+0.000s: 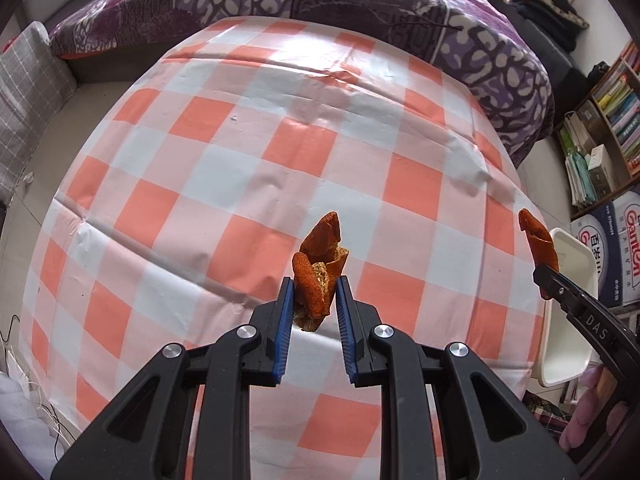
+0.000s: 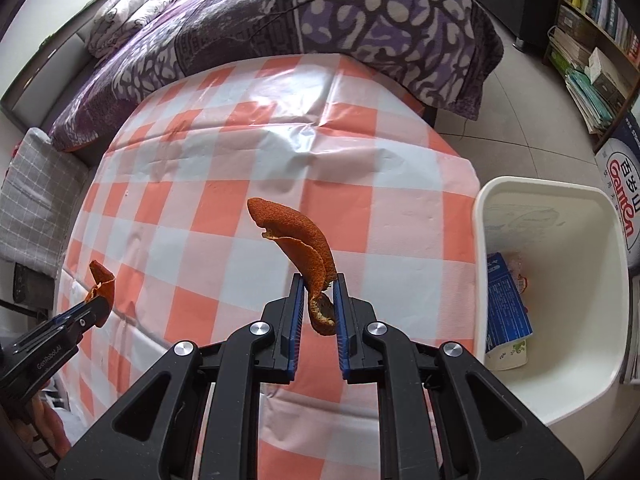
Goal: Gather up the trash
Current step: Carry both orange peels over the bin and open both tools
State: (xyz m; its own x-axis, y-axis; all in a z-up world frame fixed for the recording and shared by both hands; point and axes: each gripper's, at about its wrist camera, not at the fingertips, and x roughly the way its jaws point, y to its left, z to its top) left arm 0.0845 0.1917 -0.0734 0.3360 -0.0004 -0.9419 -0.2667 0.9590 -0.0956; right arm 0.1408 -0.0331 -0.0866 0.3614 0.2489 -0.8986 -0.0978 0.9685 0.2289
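Orange peel (image 1: pixel 318 276) in left jaws; curled peel (image 2: pixel 304 248) in right jaws | white bin (image 2: pixel 600 320) right

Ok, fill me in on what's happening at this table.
A person is clearing orange peel off the checked tablecloth, one hand-held gripper in each hand. The left hand-held gripper is shut on a curled orange peel, held above the cloth. The right hand-held gripper is shut on a longer peel strip. The white bin beside the table already holds a blue carton.
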